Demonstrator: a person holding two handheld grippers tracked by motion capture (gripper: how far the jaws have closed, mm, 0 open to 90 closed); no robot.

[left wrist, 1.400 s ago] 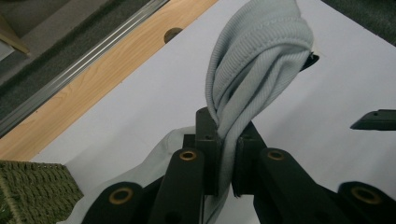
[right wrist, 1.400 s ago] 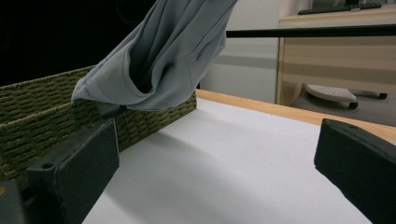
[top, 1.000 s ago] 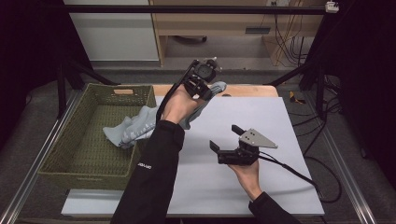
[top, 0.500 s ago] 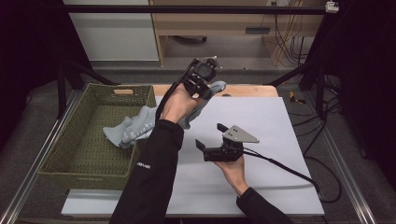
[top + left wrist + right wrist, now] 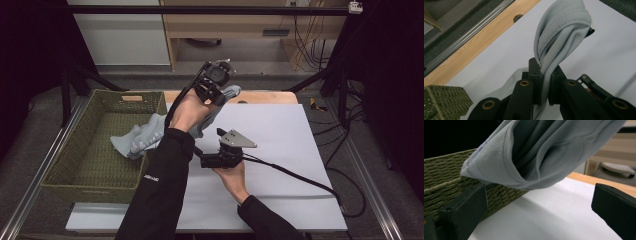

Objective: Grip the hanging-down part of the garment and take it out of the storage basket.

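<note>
Wooden shelf unit (image 5: 235, 30), grey floor (image 5: 130, 82)

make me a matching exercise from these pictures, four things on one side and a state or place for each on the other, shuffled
Things:
1. left gripper
2. right gripper
3. light grey garment
4. green woven basket

States or places:
A. jaws apart, nothing between them
B. stands at the table's left edge
C. jaws clamped on cloth
D. hangs from the raised gripper, one end trailing into the basket

Pairs: 1-C, 2-A, 3-D, 4-B
</note>
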